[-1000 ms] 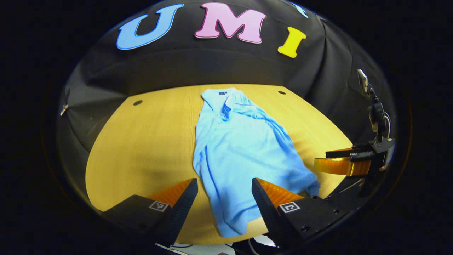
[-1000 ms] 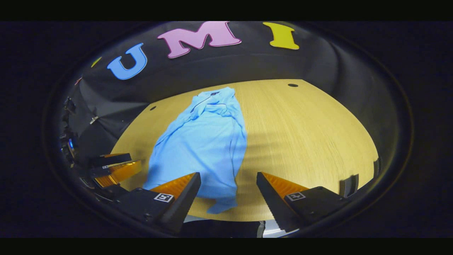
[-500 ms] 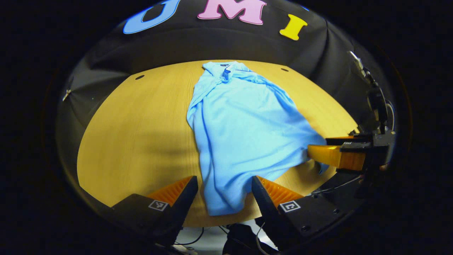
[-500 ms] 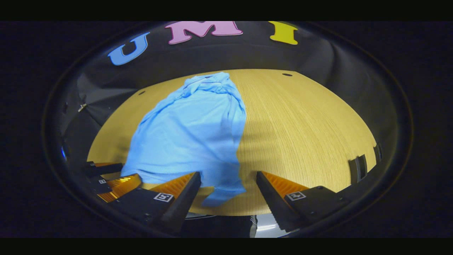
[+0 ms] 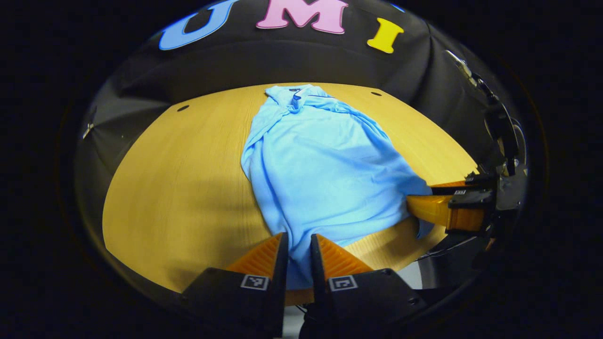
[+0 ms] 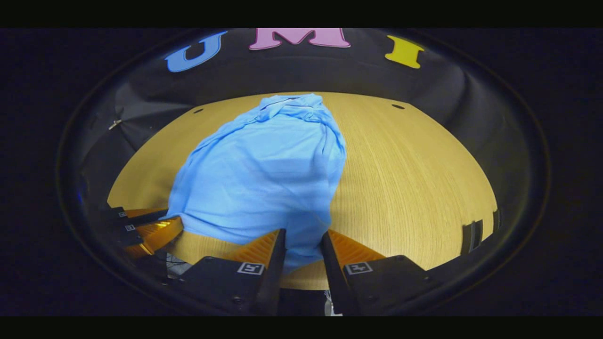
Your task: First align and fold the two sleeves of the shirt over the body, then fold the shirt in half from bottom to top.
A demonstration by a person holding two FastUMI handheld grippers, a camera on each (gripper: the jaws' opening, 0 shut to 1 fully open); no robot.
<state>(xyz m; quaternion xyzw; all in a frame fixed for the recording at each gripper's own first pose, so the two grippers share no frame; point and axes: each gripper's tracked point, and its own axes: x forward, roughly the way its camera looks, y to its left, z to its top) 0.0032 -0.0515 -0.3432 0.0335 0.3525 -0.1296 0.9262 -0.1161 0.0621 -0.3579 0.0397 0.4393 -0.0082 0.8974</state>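
Observation:
A light blue polo shirt (image 5: pixel 320 160) lies lengthwise on the round wooden table (image 5: pixel 179 188), collar (image 5: pixel 292 92) at the far end, with both sleeves lying folded in over the body. My left gripper (image 5: pixel 298 245) is shut on the near left corner of the hem, at the table's front edge. In the right gripper view the shirt (image 6: pixel 264 174) runs away from me, and my right gripper (image 6: pixel 304 240) is shut on the near right hem corner. The right gripper (image 5: pixel 419 200) also appears at the shirt's right corner in the left gripper view. The left gripper (image 6: pixel 155 223) appears low on the left.
The table (image 6: pixel 414 188) has bare wood on both sides of the shirt. Small dark holes (image 5: pixel 183 108) (image 5: pixel 376 93) sit near its far rim. Black cloth wall closes the back. The table's front edge runs just under both grippers.
Both grippers were open a second ago and above the hem. They came down to the near hem corners and shut on the cloth. The hem is slightly gathered now.

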